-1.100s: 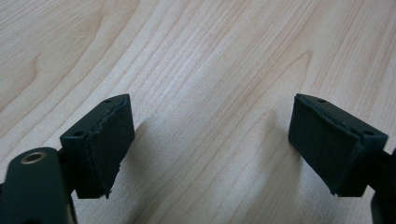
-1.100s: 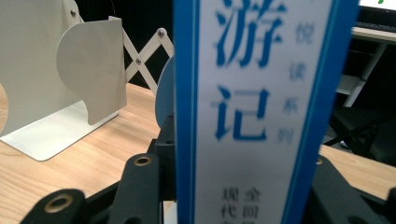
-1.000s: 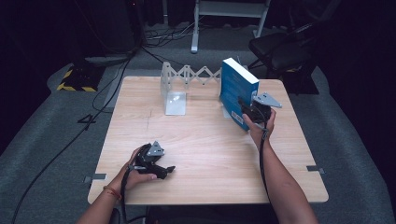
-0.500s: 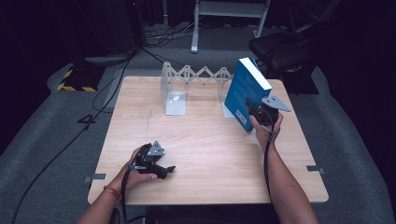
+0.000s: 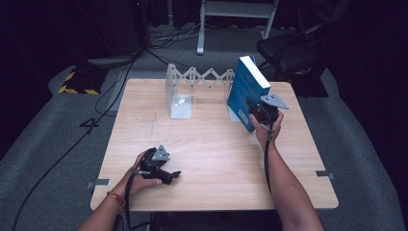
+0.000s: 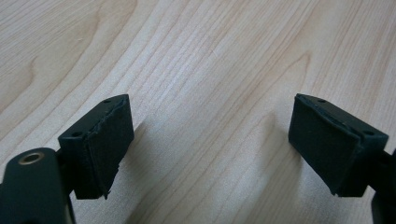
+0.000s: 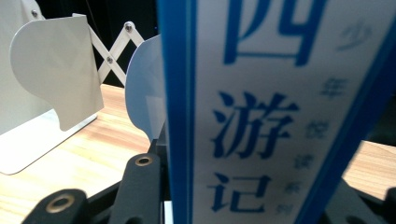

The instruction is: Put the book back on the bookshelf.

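Observation:
A blue book (image 5: 246,91) with a white spine and blue characters (image 7: 261,116) is tilted at the table's back right. My right gripper (image 5: 256,113) is shut on its lower spine end, one jaw on either cover (image 7: 247,205). Just behind the book stands the right plate (image 7: 147,88) of a white expanding bookend rack (image 5: 179,94). My left gripper (image 5: 172,176) rests on the wooden table (image 5: 216,159) near the front left. Its jaws stand open (image 6: 210,140) over bare wood with nothing between them.
The rack's left plate (image 7: 51,70) and its scissor links (image 5: 204,77) run along the table's back edge. A dark chair (image 5: 293,48) and a metal stand (image 5: 235,14) are on the floor behind. Cables (image 5: 96,120) trail off to the left.
The book in my right gripper has gone from nearly upright to tilted and has shifted a little to the right and nearer. My left gripper has stayed where it was.

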